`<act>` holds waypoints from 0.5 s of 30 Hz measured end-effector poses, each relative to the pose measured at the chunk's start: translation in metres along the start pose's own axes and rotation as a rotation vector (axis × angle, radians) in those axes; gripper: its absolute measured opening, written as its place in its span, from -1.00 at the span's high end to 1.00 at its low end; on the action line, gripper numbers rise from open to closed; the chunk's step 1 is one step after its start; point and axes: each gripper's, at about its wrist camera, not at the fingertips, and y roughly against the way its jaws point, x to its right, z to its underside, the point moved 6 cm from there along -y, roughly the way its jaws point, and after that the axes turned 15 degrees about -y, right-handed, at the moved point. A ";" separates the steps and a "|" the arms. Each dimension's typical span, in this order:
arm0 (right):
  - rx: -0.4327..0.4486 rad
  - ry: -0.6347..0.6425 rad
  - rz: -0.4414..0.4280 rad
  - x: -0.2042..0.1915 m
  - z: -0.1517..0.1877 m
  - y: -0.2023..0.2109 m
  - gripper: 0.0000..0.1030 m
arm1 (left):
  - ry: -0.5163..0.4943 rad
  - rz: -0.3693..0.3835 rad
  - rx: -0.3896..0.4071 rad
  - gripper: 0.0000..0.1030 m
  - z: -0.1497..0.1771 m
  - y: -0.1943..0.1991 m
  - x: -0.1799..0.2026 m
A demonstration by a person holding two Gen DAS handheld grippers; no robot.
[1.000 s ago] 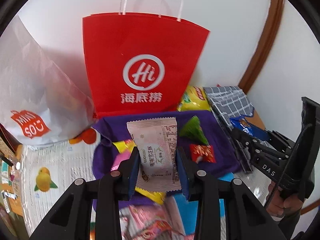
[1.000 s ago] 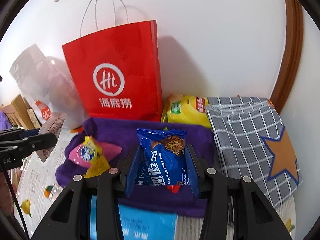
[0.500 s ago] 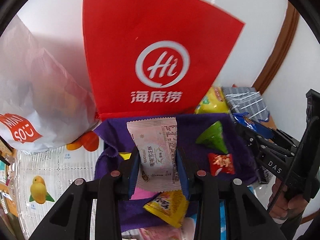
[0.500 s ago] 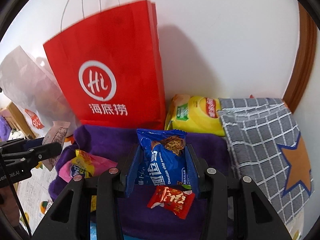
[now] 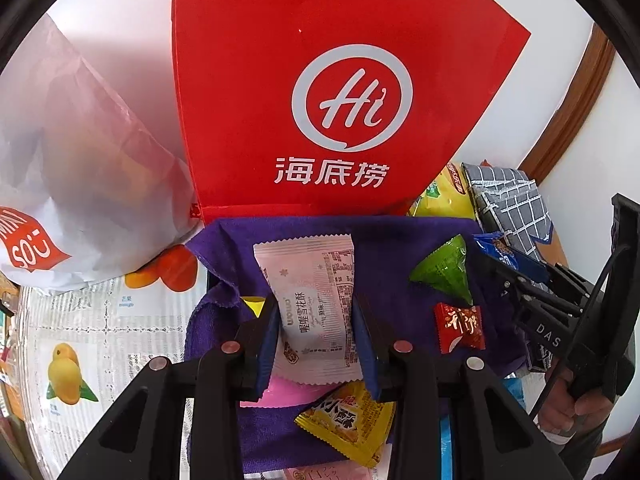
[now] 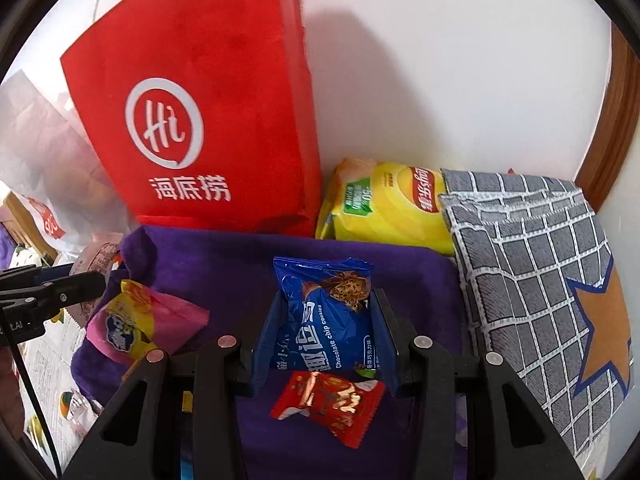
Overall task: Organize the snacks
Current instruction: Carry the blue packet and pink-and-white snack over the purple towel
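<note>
My left gripper (image 5: 316, 330) pinches a pale pink snack packet (image 5: 316, 300) above the purple cloth (image 5: 384, 240); my right gripper (image 6: 324, 334) clamps a blue chocolate chip cookie packet (image 6: 326, 320). The red paper bag (image 5: 320, 80) stands directly ahead against the wall, its top cut off, contents unseen. A green triangular packet (image 5: 444, 274) and a red candy (image 5: 460, 326) lie on the cloth.

Both wrist views closely face the red bag (image 5: 344, 92) (image 6: 208, 120).
</note>
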 end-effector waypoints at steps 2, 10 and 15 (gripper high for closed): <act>-0.012 0.010 0.016 0.004 0.001 -0.003 0.14 | 0.003 -0.001 -0.002 0.35 0.000 -0.001 -0.001; -0.054 0.028 0.029 0.006 0.007 -0.012 0.13 | 0.008 0.012 -0.011 0.35 0.003 -0.005 -0.001; -0.073 0.046 0.026 0.002 0.013 -0.016 0.13 | 0.000 0.013 -0.017 0.35 0.003 -0.008 0.002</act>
